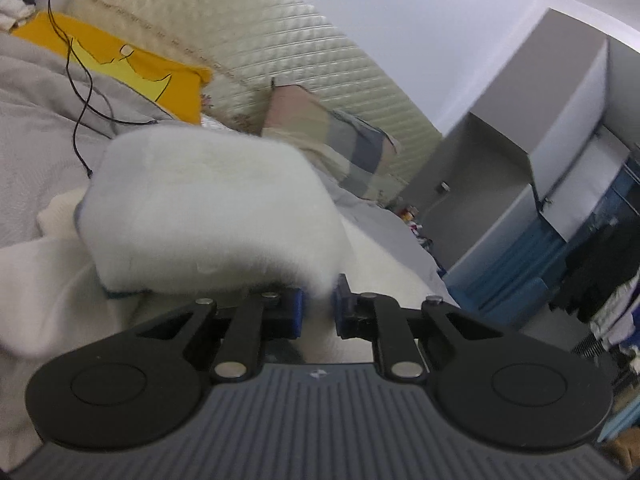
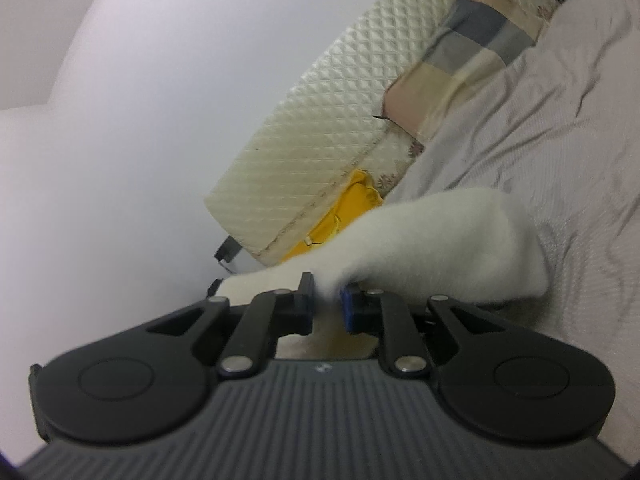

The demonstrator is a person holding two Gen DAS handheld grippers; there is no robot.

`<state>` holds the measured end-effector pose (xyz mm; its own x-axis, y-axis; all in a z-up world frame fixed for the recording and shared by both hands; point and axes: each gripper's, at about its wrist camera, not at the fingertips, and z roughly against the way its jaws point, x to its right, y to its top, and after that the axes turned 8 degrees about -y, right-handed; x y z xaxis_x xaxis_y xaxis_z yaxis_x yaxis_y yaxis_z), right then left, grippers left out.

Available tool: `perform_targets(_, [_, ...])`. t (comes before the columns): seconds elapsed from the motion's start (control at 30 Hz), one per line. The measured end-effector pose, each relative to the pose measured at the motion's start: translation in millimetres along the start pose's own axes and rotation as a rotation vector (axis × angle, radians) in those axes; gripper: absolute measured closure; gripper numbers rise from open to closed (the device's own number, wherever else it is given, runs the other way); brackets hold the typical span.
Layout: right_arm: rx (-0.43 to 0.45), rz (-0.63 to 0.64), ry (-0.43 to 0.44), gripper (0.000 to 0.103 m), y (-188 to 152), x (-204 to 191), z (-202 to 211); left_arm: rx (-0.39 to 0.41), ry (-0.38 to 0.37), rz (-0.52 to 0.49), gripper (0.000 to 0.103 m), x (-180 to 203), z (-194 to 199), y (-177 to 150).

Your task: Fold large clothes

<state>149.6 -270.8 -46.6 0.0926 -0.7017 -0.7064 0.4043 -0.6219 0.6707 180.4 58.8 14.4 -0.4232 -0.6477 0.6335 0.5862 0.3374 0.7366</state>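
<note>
A white fluffy garment (image 1: 208,208) lies bunched on a grey bedsheet (image 1: 36,128). My left gripper (image 1: 319,300) is shut on an edge of this garment, which rises in a thick fold just beyond the fingers. In the right wrist view the same white garment (image 2: 440,240) drapes over the gripper. My right gripper (image 2: 326,300) is shut on another edge of it. Cream fabric (image 1: 52,280) of the same or another piece lies under the fold at the left; I cannot tell which.
A yellow cloth (image 1: 132,68) and a thin black cable (image 1: 80,92) lie on the bed. A cream quilted mattress (image 1: 256,28) leans on the wall behind, with a checked pillow (image 1: 340,140) beside it. Grey cabinets and blue storage (image 1: 540,208) stand at the right.
</note>
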Motion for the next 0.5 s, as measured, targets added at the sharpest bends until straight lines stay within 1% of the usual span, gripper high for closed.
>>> perform_targets(0.17, [-0.016, 0.072, 0.023, 0.087, 1, -29, 49, -0.024, 0.021, -0.033, 0.086, 38, 52, -44])
perform_targets(0.27, [-0.048, 0.121, 0.019, 0.087, -7, -44, 74, -0.054, 0.045, -0.02, 0.086, 51, 80, -74])
perform_targets(0.4, [-0.133, 0.172, -0.04, 0.087, -25, -46, 97, -0.116, 0.075, 0.025, 0.085, 43, 95, -103])
perform_targets(0.5, [-0.229, 0.154, -0.103, 0.087, -41, -31, 98, -0.15, 0.093, 0.088, 0.085, 26, 96, -123])
